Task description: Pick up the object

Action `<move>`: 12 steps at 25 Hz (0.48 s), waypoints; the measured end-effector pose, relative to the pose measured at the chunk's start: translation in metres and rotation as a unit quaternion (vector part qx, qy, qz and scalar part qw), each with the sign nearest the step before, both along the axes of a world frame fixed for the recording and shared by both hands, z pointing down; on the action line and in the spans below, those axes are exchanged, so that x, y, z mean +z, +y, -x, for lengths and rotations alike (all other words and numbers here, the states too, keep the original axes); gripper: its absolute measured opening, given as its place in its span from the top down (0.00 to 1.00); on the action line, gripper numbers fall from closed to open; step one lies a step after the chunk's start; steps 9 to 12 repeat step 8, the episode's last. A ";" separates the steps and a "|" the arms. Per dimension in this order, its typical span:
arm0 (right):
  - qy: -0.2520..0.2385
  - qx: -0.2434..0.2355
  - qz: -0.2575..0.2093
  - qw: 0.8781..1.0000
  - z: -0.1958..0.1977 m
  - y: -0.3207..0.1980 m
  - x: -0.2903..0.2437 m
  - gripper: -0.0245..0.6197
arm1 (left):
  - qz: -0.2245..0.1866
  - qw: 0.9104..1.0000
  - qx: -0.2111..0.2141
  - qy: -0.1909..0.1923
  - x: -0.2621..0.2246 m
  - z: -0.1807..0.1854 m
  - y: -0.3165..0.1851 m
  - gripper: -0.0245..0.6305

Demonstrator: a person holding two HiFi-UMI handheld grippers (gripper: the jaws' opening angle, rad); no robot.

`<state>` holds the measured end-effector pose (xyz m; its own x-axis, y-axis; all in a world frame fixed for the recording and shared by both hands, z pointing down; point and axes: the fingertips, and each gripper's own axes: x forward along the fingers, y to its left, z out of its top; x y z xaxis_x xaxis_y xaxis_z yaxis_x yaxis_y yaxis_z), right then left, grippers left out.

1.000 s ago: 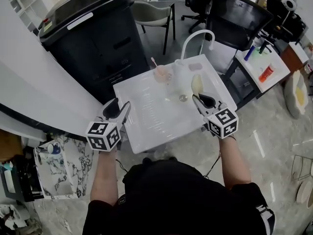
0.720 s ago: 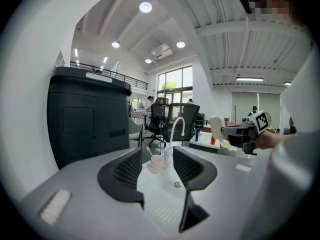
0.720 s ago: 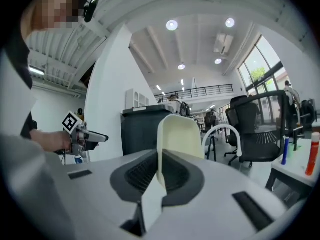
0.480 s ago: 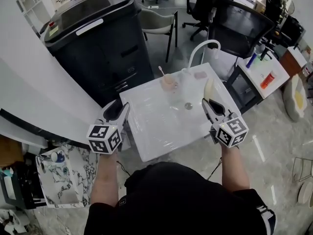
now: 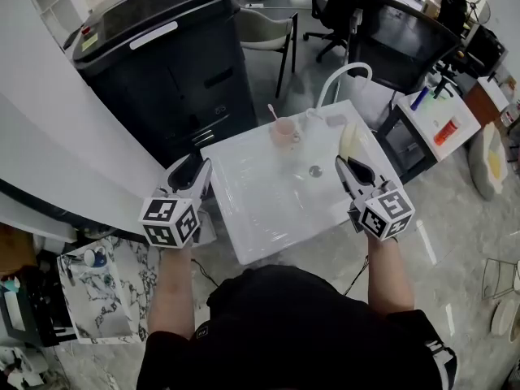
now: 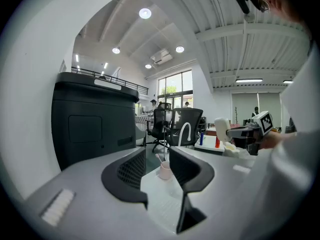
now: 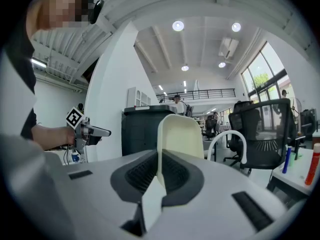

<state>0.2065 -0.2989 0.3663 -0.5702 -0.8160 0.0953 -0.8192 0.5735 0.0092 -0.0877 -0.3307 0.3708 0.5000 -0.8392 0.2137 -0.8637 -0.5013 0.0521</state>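
A cream, flat, round-topped object (image 5: 348,140) stands upright in my right gripper (image 5: 346,166), which is shut on its lower end (image 7: 180,134) over the right side of the white table (image 5: 260,210). My left gripper (image 5: 195,174) hangs at the table's left edge; its jaws are closing with nothing between them. In the left gripper view a pink cup (image 6: 164,170) with a stick in it shows far off through that gripper's (image 6: 157,164) gap. The same cup (image 5: 284,132) stands at the table's far middle. Each gripper sees the other: right gripper (image 6: 232,133), left gripper (image 7: 102,132).
A white curved faucet (image 5: 341,80) rises at the table's far right, and a round drain (image 5: 315,171) lies near the middle. A big black machine (image 5: 162,63) stands behind the table at the left. A side table (image 5: 455,104) with bottles is at the right, office chairs behind.
The left gripper's jaws have narrowed. The right gripper keeps its hold on the cream object and has shifted a little to the right; the head view has shifted too.
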 end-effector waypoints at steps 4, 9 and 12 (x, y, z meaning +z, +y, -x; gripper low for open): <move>0.001 -0.003 0.002 1.000 0.003 0.001 0.002 0.91 | 0.004 1.000 -0.002 0.005 0.003 0.003 0.000 0.73; -0.002 -0.001 0.003 1.000 0.002 0.001 0.003 0.91 | 0.006 1.000 -0.001 0.006 0.005 0.002 -0.001 0.74; -0.002 -0.001 0.003 1.000 0.002 0.001 0.003 0.91 | 0.006 1.000 -0.001 0.006 0.005 0.002 -0.001 0.74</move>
